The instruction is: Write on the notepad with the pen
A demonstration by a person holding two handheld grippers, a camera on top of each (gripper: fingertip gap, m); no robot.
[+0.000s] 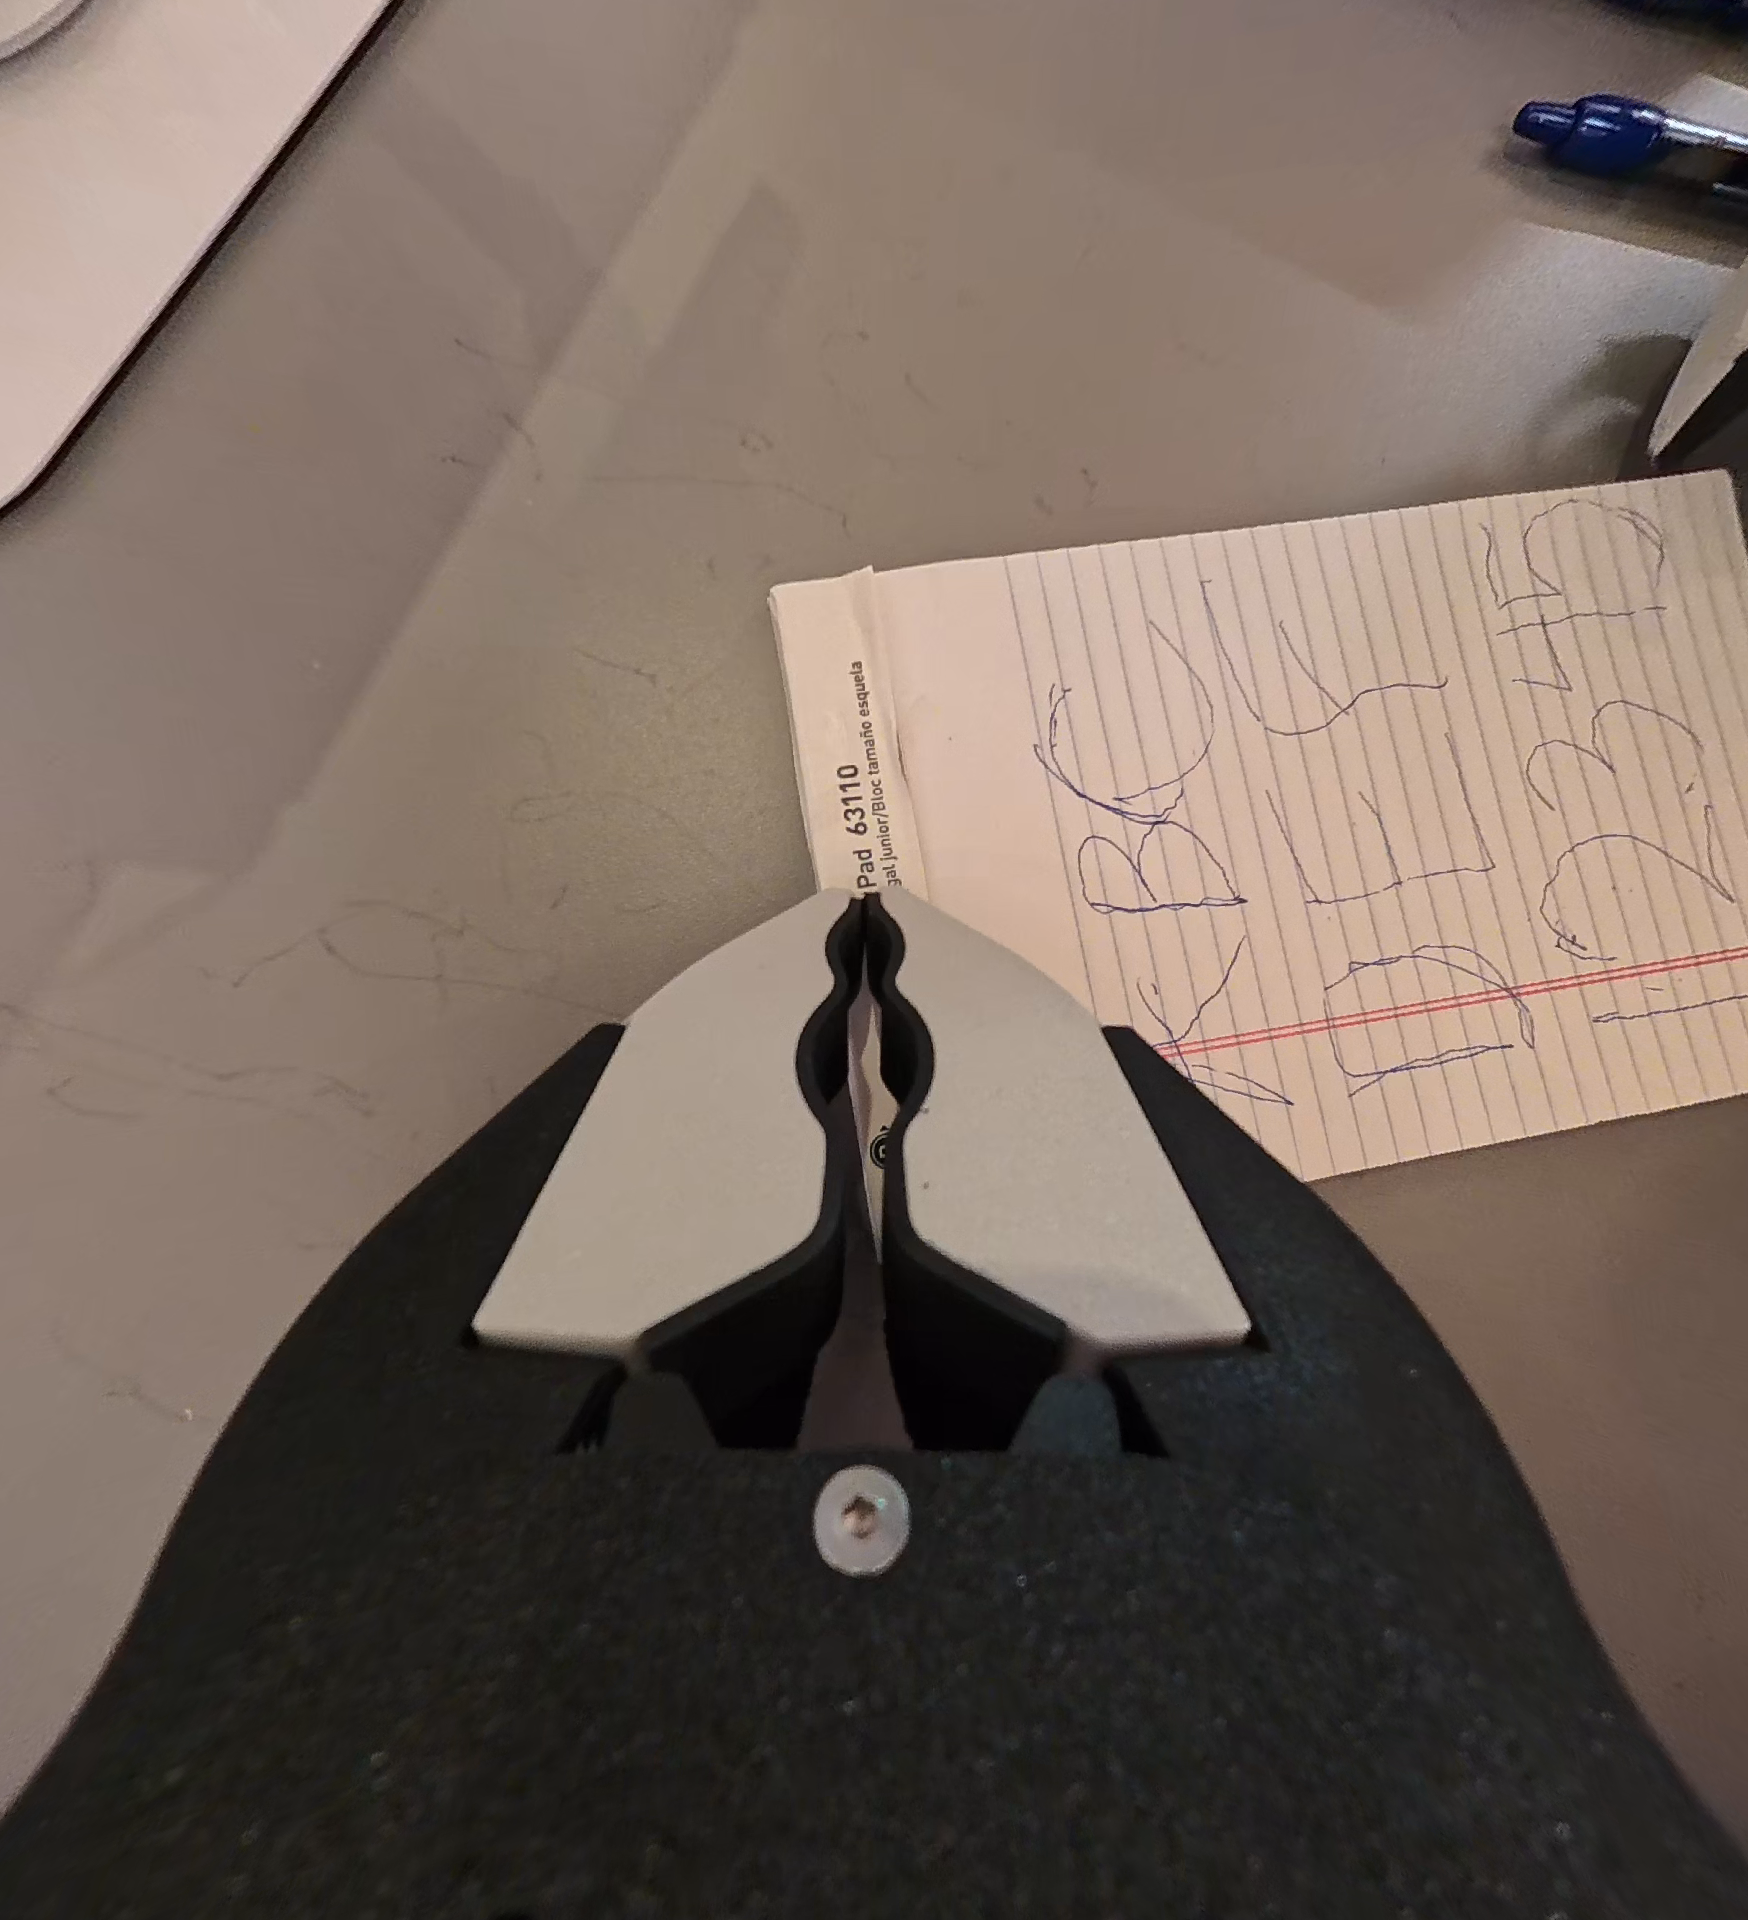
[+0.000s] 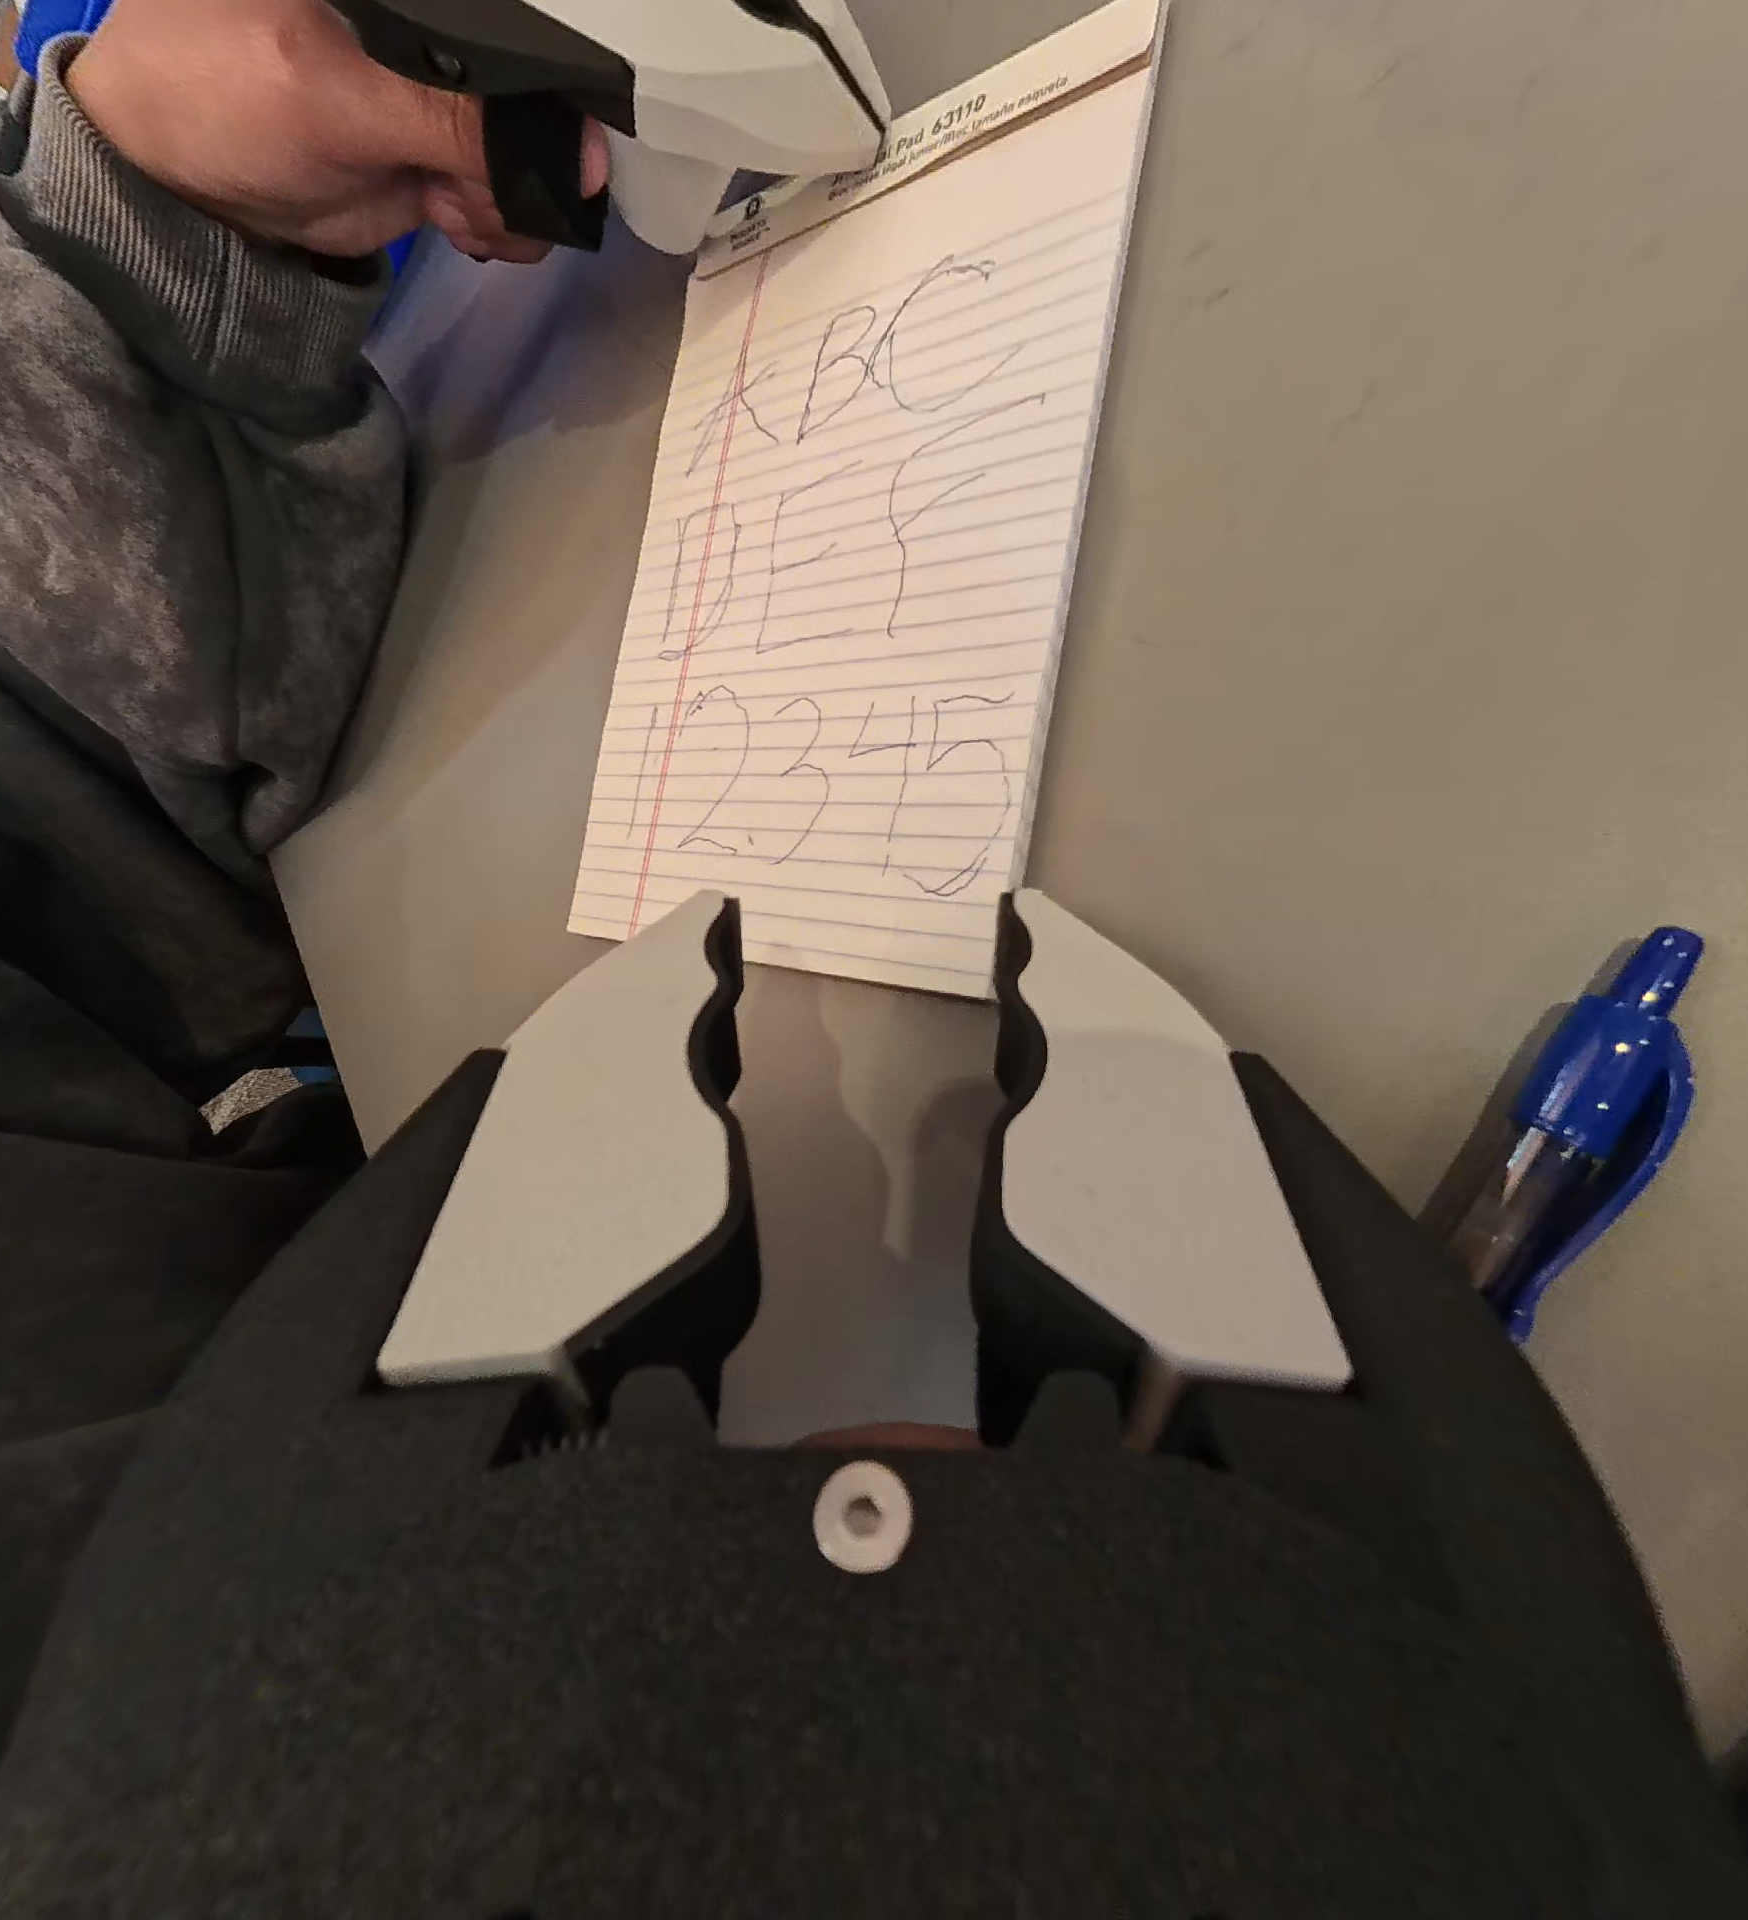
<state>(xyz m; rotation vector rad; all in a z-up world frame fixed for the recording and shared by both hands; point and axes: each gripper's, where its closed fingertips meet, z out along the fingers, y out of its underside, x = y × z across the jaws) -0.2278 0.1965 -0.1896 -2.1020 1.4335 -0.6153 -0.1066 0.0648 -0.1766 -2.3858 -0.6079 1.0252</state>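
My left gripper (image 1: 865, 904) is pressed together on the top edge of the notepad (image 2: 849, 623), pinning it to the table (image 1: 434, 727). My right gripper (image 2: 868, 920) hangs spread and empty at the pad's bottom edge; the pen (image 2: 1576, 1122) lies just beside it. The page carries three rows of writing, so I judge the writing finished. Next: release the pad. No containers are visible.

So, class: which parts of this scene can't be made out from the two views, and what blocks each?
1. Pen tip: in the right wrist view, hidden behind the right hand-held gripper; in the left wrist view, cut off by the edge.
2. Notepad near corner: left wrist view, covered by the left hand-held gripper.
3. White object, top left: left wrist view, cut off by the edge.
4. Whether the left hand-held gripper touches the notepad: unclear in both views.
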